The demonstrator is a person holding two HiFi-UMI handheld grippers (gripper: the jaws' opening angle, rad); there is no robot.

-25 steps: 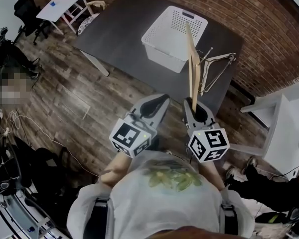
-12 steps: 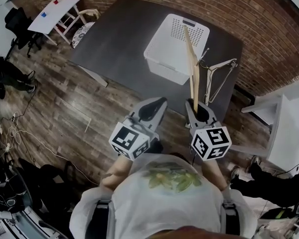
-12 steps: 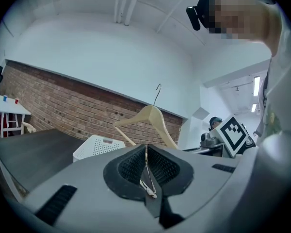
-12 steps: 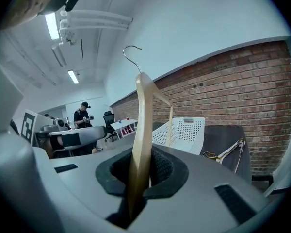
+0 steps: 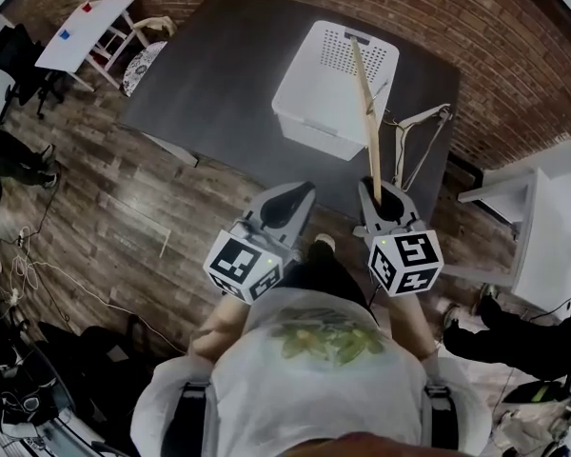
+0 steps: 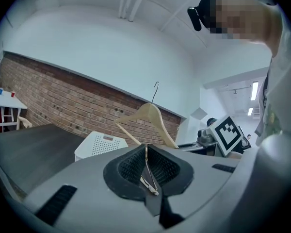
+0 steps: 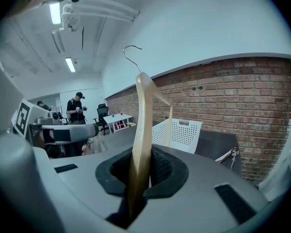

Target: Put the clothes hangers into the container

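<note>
My right gripper [image 5: 379, 194] is shut on the lower end of a wooden clothes hanger [image 5: 366, 112], which stands nearly upright with its metal hook on top. In the head view its upper end lies over the white perforated container [image 5: 328, 93] on the dark table [image 5: 219, 74]. The right gripper view has the hanger [image 7: 141, 125] rising from between the pads of the right gripper [image 7: 143, 164], with the container [image 7: 180, 133] behind. My left gripper [image 5: 298, 193] is shut and holds nothing; it hovers beside the right one, short of the table edge. A white hanger [image 5: 421, 139] lies on the table right of the container.
A brick wall [image 5: 514, 55] runs behind the table. A white side table [image 5: 81, 27] and a chair stand far left on the wood floor. White furniture [image 5: 542, 236] stands at the right. People stand in the background of the right gripper view.
Both grippers and the held wooden hanger have stayed together while the view shifted; the table and container sit a little nearer and more central than before.
</note>
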